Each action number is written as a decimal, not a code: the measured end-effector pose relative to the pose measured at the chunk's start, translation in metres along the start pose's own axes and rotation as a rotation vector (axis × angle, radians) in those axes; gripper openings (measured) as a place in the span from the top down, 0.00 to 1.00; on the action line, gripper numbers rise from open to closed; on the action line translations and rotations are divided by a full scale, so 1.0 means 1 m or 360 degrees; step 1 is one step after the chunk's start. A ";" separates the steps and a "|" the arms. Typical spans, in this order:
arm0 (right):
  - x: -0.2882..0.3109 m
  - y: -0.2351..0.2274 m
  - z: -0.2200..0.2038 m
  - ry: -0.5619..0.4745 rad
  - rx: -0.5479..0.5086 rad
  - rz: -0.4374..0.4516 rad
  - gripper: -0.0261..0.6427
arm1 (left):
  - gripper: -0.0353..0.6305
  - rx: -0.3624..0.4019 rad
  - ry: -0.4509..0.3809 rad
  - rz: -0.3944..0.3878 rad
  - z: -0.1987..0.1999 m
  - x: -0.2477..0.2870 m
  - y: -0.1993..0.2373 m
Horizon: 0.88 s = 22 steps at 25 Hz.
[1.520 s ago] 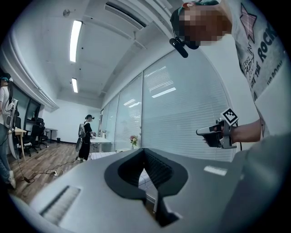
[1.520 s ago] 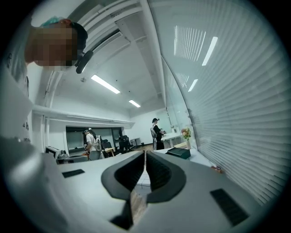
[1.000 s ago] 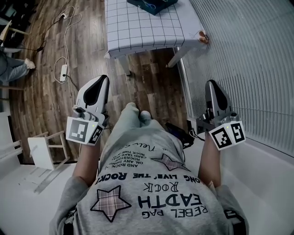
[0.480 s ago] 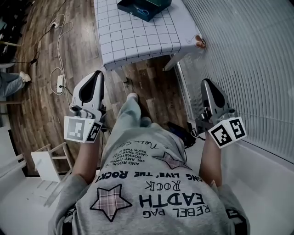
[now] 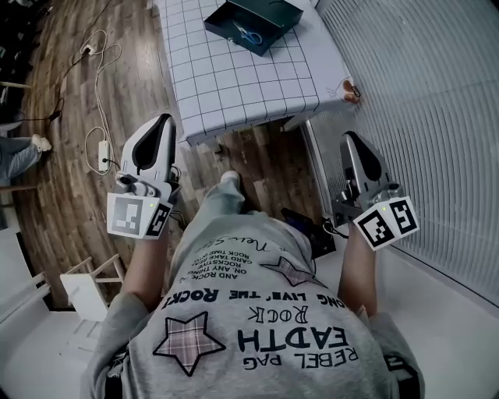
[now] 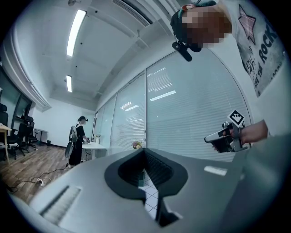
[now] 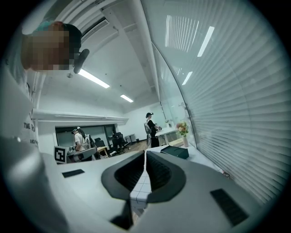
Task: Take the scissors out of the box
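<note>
1. Dark teal, open-topped, the box [image 5: 253,23] sits at twelve o'clock in my head view, on the far part of the grid-patterned table [image 5: 234,86].
2. The scissors [image 5: 248,33] lie inside the box with their pale blue handles showing. Neither gripper touches them.
3. My left gripper [image 5: 164,119] hangs at nine o'clock over the wooden floor [image 5: 70,93], pointing towards the table's near edge. In the left gripper view its jaws are closed tip to tip with nothing held. Only the checked cloth shows through the small gap behind the tips.
4. My right gripper [image 5: 348,137] hangs at three o'clock, just beside the slatted blinds [image 5: 421,117]. In the right gripper view its jaws are pressed together and empty. There the box shows at one o'clock beyond the tips, with a vase of flowers [image 7: 183,132] past it.
5. Both grippers are well apart from the box, and the table's near stretch lies between them and it.
6. On the floor a power strip [image 5: 103,156] with its looping cable lies at ten o'clock, and a white stool [image 5: 90,284] stands at eight o'clock.
</note>
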State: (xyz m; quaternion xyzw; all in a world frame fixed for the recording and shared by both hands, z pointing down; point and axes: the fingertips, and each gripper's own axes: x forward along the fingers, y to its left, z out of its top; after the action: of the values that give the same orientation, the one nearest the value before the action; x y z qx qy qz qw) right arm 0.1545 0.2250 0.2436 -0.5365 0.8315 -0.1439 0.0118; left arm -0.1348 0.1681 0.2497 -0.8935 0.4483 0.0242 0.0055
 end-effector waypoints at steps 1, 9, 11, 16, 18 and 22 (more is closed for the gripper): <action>0.008 0.000 0.001 -0.0001 -0.0001 -0.0002 0.93 | 0.93 -0.0002 0.0004 -0.0004 -0.002 0.004 0.007; 0.060 -0.003 0.008 -0.0011 -0.0006 -0.0021 0.93 | 0.93 -0.0008 0.0003 -0.0030 -0.007 0.040 0.051; 0.070 -0.003 0.009 -0.0012 -0.0009 -0.0027 0.93 | 0.93 -0.0010 0.0000 -0.0040 -0.008 0.047 0.059; 0.088 -0.003 0.010 -0.0018 -0.0011 -0.0047 0.93 | 0.93 -0.0015 -0.0006 -0.0061 -0.012 0.059 0.076; 0.094 -0.003 0.010 -0.0022 -0.0011 -0.0052 0.93 | 0.93 -0.0016 -0.0005 -0.0068 -0.013 0.063 0.081; 0.098 -0.001 0.009 -0.0023 -0.0008 -0.0062 0.93 | 0.93 -0.0023 0.0000 -0.0082 -0.016 0.066 0.087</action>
State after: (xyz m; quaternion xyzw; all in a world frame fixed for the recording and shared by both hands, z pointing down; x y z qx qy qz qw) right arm 0.1157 0.1346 0.2484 -0.5536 0.8211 -0.1382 0.0138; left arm -0.1641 0.0629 0.2635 -0.9048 0.4251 0.0273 -0.0003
